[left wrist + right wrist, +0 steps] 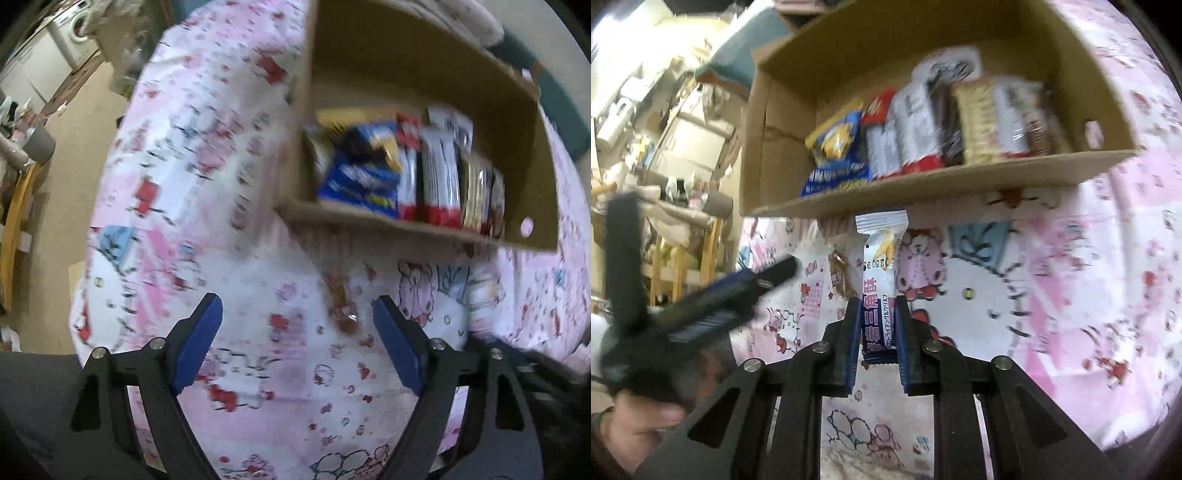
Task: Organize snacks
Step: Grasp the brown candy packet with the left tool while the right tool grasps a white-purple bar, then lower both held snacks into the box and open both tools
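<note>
Wafer packet (879, 291) clenched lengthwise in my right gripper (877, 325), long axis aimed up-frame at the cardboard box (923, 192) just beyond (snacks already filed upright inside); left gripper (297, 317) spread, empty.

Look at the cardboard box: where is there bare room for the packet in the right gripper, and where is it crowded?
In the box, bare floor lies between its left wall and the blue bag. From that bag to the right wall, upright packets fill it. The right gripper grips the white packet over the sheet; the left gripper is open.
</note>
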Demonstrator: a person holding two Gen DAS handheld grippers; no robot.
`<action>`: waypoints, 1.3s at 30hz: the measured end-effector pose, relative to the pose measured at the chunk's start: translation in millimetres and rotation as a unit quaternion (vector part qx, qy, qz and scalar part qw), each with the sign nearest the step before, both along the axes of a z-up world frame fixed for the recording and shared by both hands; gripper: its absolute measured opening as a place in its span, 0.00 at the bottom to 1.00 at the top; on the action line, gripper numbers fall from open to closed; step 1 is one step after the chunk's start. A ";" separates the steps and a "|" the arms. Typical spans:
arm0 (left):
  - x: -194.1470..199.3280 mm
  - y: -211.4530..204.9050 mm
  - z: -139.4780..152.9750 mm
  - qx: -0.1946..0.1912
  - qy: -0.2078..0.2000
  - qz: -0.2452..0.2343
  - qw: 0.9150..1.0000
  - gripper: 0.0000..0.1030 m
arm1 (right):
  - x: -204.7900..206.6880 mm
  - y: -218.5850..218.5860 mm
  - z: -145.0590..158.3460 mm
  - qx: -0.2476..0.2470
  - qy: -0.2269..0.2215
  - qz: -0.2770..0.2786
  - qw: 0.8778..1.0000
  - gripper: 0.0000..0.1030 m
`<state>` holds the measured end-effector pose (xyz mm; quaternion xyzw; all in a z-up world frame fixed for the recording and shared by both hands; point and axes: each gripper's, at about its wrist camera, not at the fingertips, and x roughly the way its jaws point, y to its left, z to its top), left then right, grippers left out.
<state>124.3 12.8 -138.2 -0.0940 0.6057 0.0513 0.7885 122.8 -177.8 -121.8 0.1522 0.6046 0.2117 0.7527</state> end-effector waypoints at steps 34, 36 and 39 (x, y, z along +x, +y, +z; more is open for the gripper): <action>-40.9 14.5 61.6 0.020 -0.079 0.001 0.997 0.13 | -13.8 -28.3 57.6 0.045 -0.109 -0.036 0.992 0.18; -33.9 17.4 81.1 0.029 -0.112 -0.007 0.993 0.13 | -11.7 -37.4 67.2 0.056 -0.131 -0.054 0.988 0.18; -12.3 20.1 103.6 0.050 -0.150 -0.007 0.987 0.13 | -3.5 -51.7 76.7 0.063 -0.152 -0.082 0.983 0.18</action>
